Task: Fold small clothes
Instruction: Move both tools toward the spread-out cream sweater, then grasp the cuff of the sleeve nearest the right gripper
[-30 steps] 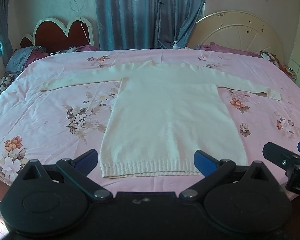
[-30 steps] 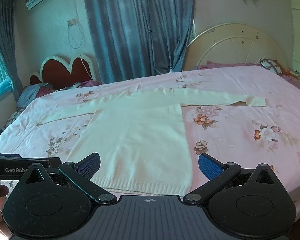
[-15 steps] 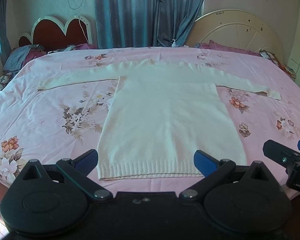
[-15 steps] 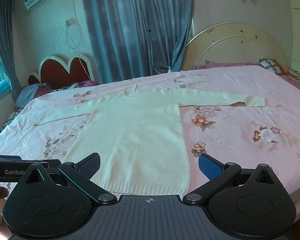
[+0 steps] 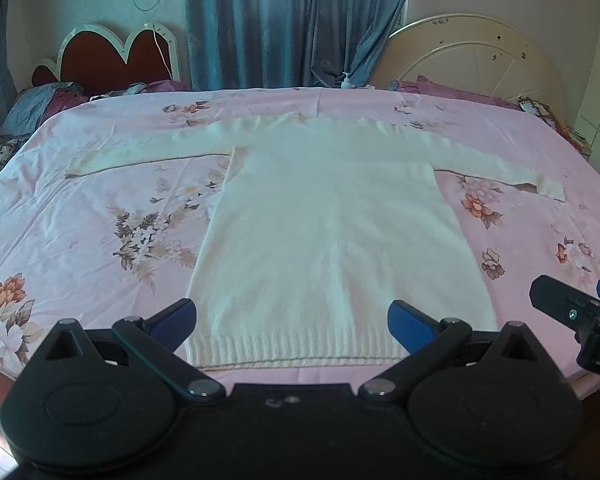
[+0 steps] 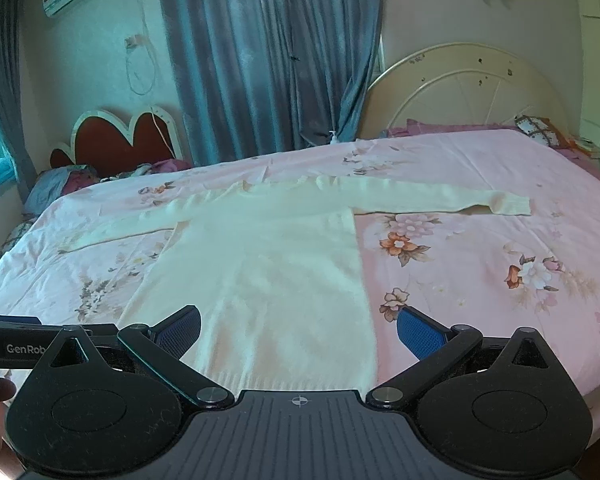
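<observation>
A: Left wrist view: a cream knit sweater (image 5: 332,236) lies flat on the pink floral bedsheet (image 5: 80,240), sleeves spread left and right, ribbed hem nearest.

B: Folded at all?

A: Not yet; folding looks about to start. The left gripper (image 5: 292,318) hovers over the hem, jaws wide, empty. The right gripper (image 6: 298,330) hangs wide above the hem's right corner, empty too.

B: Next?

A: Probably a sleeve cuff or hem corner pinched. Soft, fuzzy knit; it should drape and sag when lifted.
</observation>
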`<state>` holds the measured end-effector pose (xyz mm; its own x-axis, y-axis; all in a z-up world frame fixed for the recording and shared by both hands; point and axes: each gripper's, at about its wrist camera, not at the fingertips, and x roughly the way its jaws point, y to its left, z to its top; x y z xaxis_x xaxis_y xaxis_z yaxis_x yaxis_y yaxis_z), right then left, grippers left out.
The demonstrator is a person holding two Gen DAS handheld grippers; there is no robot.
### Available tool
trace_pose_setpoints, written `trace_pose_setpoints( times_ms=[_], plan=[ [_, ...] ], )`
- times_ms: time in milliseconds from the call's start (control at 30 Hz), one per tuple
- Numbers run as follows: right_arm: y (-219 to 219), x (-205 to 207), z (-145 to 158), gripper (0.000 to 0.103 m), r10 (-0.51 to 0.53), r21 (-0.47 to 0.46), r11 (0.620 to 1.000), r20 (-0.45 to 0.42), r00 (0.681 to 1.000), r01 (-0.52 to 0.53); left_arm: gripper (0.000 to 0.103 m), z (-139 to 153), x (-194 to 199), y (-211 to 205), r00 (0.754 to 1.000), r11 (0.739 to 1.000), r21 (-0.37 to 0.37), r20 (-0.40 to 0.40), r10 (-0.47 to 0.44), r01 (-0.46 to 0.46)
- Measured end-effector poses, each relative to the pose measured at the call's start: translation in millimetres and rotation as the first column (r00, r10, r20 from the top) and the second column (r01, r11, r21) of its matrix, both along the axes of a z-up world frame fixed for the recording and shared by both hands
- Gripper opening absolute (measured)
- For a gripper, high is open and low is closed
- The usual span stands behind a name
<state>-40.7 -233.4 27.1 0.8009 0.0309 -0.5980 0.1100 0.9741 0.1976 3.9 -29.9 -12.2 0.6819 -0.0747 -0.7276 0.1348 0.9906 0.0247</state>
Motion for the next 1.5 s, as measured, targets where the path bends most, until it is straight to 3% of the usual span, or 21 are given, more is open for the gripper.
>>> trace_pose_setpoints(
  times_ms=[433, 933, 1167, 1500],
  plan=[
    [-18, 50, -19, 0.103, -0.046, -0.022, 0.999, -0.048, 0.998, 0.045, 0.102, -16, 53, -3, 0.999, 1.000, 0.009, -0.035, -0.009, 0.009],
    [-48, 151, -49, 0.103, -0.207, -0.074, 0.977, -0.119, 0.971, 0.200, 0.102, -41, 168, 2, 0.995, 0.997, 0.022, -0.058, -0.076, 0.077],
    [-67, 188, -59, 0.103, -0.249, -0.101, 0.966, -0.124, 0.961, 0.237, 0.102, -52, 213, 3, 0.994, 0.996, -0.011, -0.053, -0.093, 0.092],
    [-146, 235, -88, 0.103, -0.265, -0.118, 0.962, -0.161, 0.951, 0.248, 0.102, -73, 254, -19, 0.998, 1.000, 0.002, -0.058, -0.018, 0.019]
  ],
)
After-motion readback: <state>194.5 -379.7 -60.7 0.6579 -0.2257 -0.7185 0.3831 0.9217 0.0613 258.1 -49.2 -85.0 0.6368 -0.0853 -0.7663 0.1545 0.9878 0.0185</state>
